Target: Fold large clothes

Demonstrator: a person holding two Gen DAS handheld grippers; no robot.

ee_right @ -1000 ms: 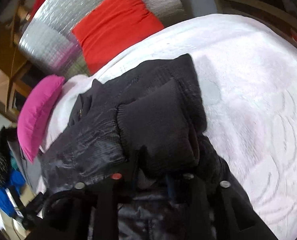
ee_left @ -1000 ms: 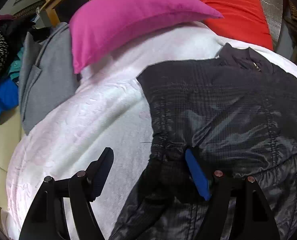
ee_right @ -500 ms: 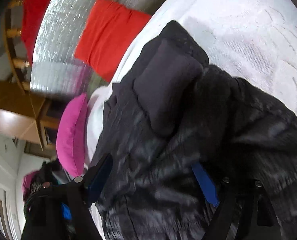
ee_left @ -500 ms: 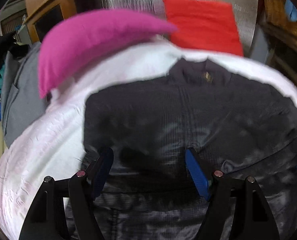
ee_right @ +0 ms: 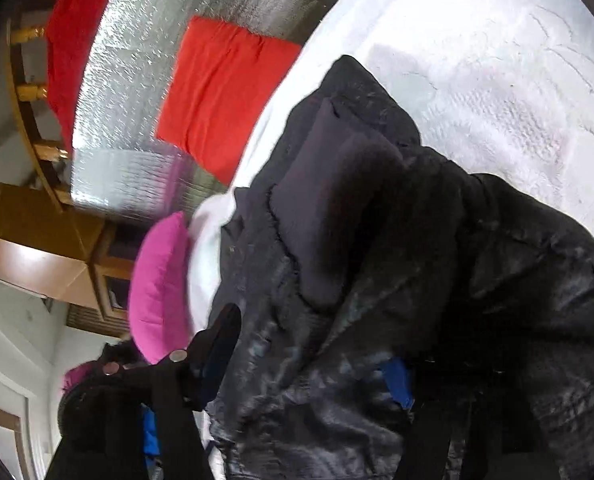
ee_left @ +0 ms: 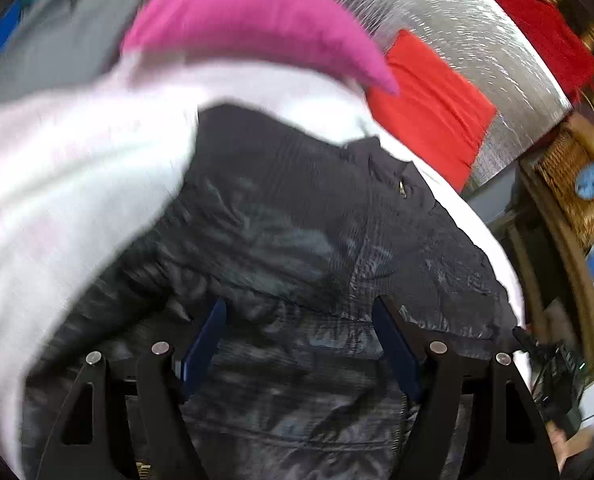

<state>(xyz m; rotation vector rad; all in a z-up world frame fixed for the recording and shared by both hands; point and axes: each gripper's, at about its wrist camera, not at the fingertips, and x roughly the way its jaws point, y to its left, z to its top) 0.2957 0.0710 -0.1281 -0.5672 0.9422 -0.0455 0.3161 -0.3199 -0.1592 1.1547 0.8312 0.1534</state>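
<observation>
My left gripper (ee_left: 299, 324) hung over the black jacket (ee_left: 309, 240), its blue-padded fingers (ee_left: 203, 340) spread wide with the shiny quilted cloth lying beneath and between them, neither pad pressing on it. My right gripper (ee_right: 309, 352) was closing over a rumpled bunch of the same jacket (ee_right: 377, 264); fabric sat between the jaws and draped over the far finger (ee_right: 397, 378), though I could not tell whether the pads yet gripped it. The jacket lay spread on the white bedcover (ee_left: 57, 184), its collar and a small zip pull turned toward the head of the bed, one sleeve folded back on top of the body in the right wrist view. Beyond it lay a pink pillow (ee_left: 249, 20) and a red cushion (ee_left: 429, 112), against a silver quilted backing (ee_left: 477, 40). A grey garment (ee_left: 65, 40) lay past the bed's edge.
</observation>
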